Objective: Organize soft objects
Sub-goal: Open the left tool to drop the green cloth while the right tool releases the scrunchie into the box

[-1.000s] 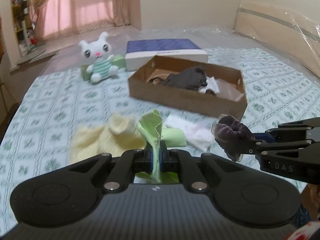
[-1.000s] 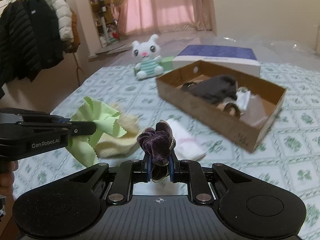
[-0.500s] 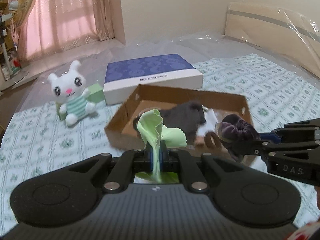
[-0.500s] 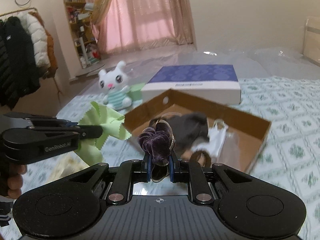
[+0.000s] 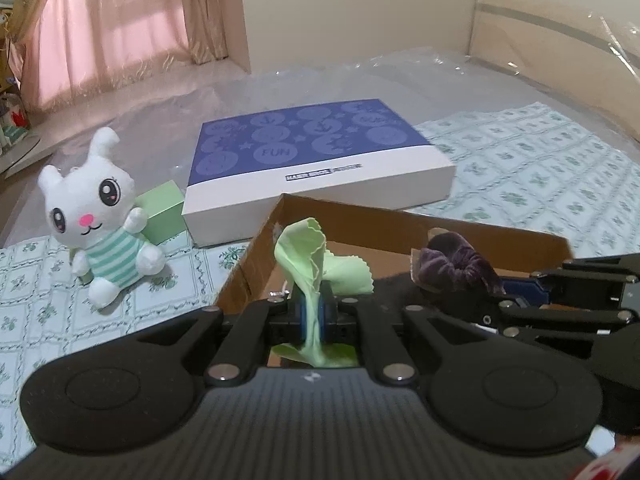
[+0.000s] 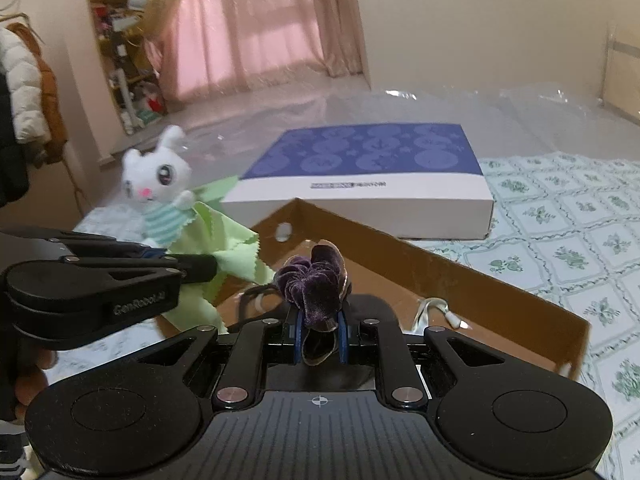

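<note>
With a dark garment [image 6: 368, 300] already in the cardboard box [image 6: 460, 276] on the bed, a green cloth [image 5: 316, 264] pinched in the left claw [image 5: 314, 316] and a purple scrunchie [image 6: 316, 284] pinched in the right claw [image 6: 319, 336] are held over it, not yet released.

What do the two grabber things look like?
Both are black. The left gripper and the right gripper each have a ribbed body with two round discs, silver screws, thin black fingers and blue pads. The left one has GenRobot.AI written in grey on its side. A little of the hand behind it shows.
</note>
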`<move>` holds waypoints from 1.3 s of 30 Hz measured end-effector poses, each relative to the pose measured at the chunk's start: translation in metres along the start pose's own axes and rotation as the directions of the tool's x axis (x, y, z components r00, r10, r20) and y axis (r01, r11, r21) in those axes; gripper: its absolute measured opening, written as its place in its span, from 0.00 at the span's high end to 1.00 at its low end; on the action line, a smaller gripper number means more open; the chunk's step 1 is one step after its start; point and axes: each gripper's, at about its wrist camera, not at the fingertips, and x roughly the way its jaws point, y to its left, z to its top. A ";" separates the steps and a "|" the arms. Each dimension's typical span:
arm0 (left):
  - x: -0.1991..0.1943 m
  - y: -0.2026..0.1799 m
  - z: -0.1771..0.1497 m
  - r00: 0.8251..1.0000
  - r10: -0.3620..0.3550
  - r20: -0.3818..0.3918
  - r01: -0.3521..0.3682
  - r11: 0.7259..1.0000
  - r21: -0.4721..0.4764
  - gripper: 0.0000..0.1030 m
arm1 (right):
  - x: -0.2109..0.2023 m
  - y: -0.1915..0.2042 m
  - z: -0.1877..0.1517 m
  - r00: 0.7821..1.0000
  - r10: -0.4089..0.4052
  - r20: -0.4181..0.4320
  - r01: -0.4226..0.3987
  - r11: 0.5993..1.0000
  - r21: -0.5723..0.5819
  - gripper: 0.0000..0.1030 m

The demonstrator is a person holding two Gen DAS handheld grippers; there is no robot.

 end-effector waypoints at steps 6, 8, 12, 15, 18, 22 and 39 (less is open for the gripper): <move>0.043 0.009 0.011 0.999 -0.003 -0.034 0.003 1.000 -0.006 0.89 | 0.031 -0.017 0.007 1.000 -0.001 -0.013 0.001 0.999 0.047 0.83; 0.053 0.009 0.012 0.999 -0.009 -0.042 0.009 1.000 0.004 0.77 | 0.034 -0.018 0.008 1.000 0.000 -0.005 0.000 0.998 0.060 0.81; 0.059 0.009 0.010 0.999 -0.008 -0.037 0.009 1.000 0.027 0.61 | 0.035 -0.016 0.007 1.000 -0.001 0.003 0.001 0.998 0.056 0.53; 0.058 0.009 0.007 0.999 -0.002 -0.038 0.004 0.999 0.049 0.61 | 0.031 -0.011 0.004 1.000 -0.017 0.008 0.017 1.000 0.025 0.45; 0.052 0.013 0.003 0.999 -0.008 -0.048 0.010 0.999 0.039 0.61 | 0.025 -0.009 0.001 1.000 -0.016 0.001 0.016 1.000 0.023 0.44; 0.037 0.017 -0.002 0.999 -0.011 -0.052 0.013 0.999 0.034 0.61 | 0.011 -0.006 -0.004 1.000 -0.017 0.006 0.016 0.999 0.036 0.42; -0.068 0.011 -0.023 0.998 -0.058 -0.023 0.058 0.998 0.007 0.58 | -0.093 0.013 -0.025 0.999 -0.001 0.044 -0.003 0.996 0.092 0.39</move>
